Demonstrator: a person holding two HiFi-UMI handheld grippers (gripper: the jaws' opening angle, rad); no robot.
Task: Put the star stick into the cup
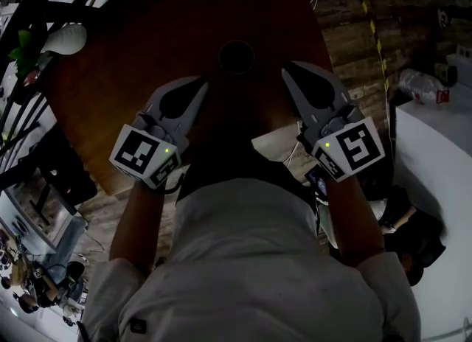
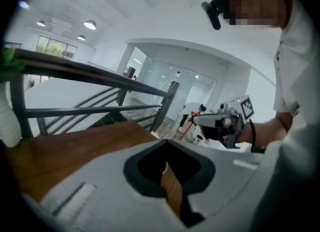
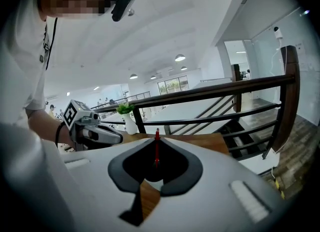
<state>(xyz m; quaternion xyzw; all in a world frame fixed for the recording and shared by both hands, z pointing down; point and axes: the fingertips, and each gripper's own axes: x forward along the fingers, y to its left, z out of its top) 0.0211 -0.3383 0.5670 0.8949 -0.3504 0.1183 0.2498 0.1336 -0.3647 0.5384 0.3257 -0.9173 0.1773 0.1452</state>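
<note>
So the right gripper (image 1: 286,71) has the star stick (image 3: 156,151). In the right gripper view the thin red stick stands upright right on the centre line, pinched where the two grey fingers (image 3: 215,176) come together at the tips, and the jaws are pretty much closed around it with only the stick between them. The lower part of the stick runs down through the dark cut-out behind the tips, and the top end pokes up just past them. From the left gripper view you can see that gripper off to the side, and there's a small red star shape sitting right at its tips. The head view is too dark to pick the stick out at all. The left gripper (image 1: 203,82) is empty. Its jaws meet at the tips, and all that shows through the slit behind them is the brown table (image 1: 140,82). The cup (image 1: 236,57) is the dark round thing on the table, sitting ahead of both grippers and roughly between the two tips, near them but not touching either, and the stick isn't in it yet. Both grippers angle inward toward it from the person's side. A white vase (image 1: 65,38) with some green leaves stands at the far left of the table, by a dark railing (image 3: 225,90).
</note>
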